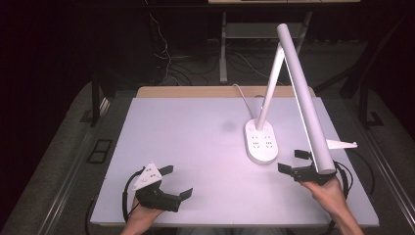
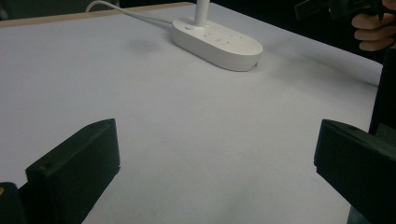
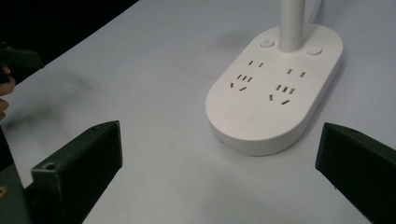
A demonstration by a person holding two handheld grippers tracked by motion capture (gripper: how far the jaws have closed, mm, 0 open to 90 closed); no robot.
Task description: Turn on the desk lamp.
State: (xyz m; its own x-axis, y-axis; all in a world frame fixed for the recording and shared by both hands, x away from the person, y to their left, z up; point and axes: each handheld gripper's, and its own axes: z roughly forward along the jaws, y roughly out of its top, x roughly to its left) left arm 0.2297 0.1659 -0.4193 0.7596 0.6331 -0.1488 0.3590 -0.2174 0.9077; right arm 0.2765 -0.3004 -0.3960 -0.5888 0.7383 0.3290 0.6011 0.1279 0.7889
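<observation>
Both grippers (image 1: 177,182) (image 1: 292,161) hover spread apart, flanking the lamp base (image 1: 261,141).

No words, brands or numbers can be read. The lamp base (image 3: 275,88) ahead of the fingers bears one power symbol on its button (image 3: 265,43).
</observation>
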